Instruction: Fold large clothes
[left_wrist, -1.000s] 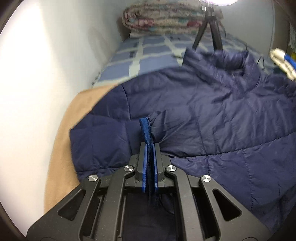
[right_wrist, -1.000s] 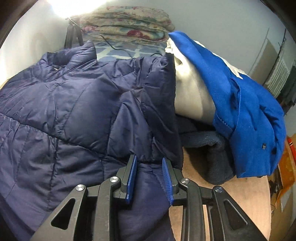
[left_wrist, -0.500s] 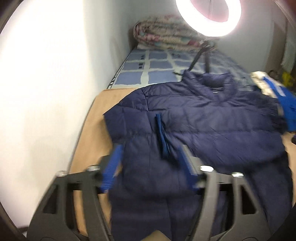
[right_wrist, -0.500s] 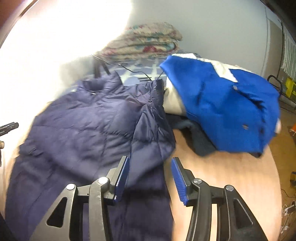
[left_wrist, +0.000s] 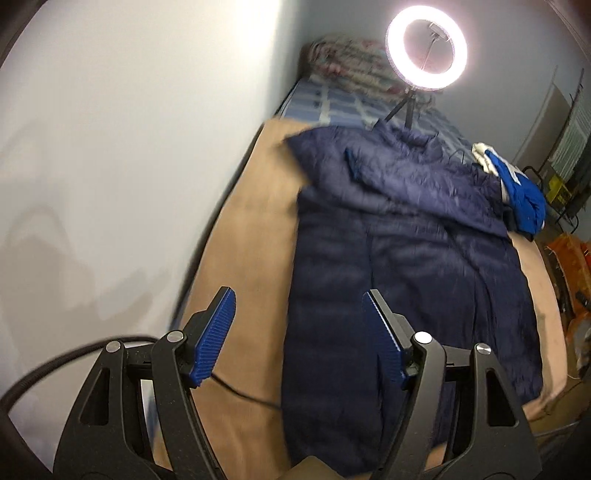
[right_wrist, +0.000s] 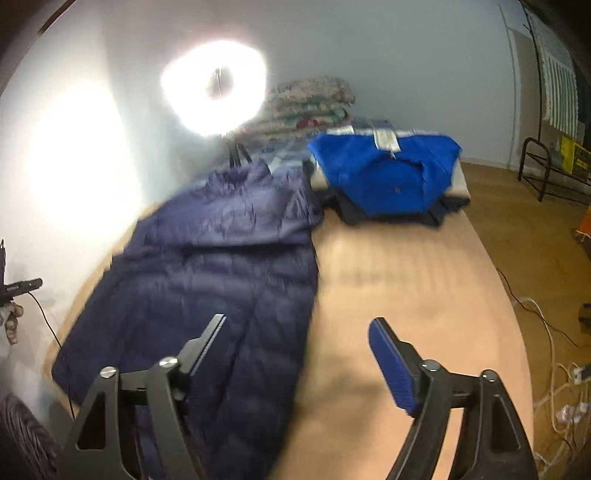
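Navy quilted coat (left_wrist: 399, 266) (right_wrist: 207, 280) lies flat along the left half of the tan board (left_wrist: 247, 266) (right_wrist: 399, 280), collar toward the far edge; both sleeves folded in over the chest, hem at the near edge; left gripper (left_wrist: 299, 332) fingers wide apart, holding nothing, above the coat's left edge; right gripper (right_wrist: 295, 354) fingers wide apart, empty, above its right edge; blue jacket (right_wrist: 384, 173) at the board's far right corner; ring light (left_wrist: 426, 48) beyond the far edge.

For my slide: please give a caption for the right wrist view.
Open right gripper above navy puffer jacket on tan table; blue garment behind.
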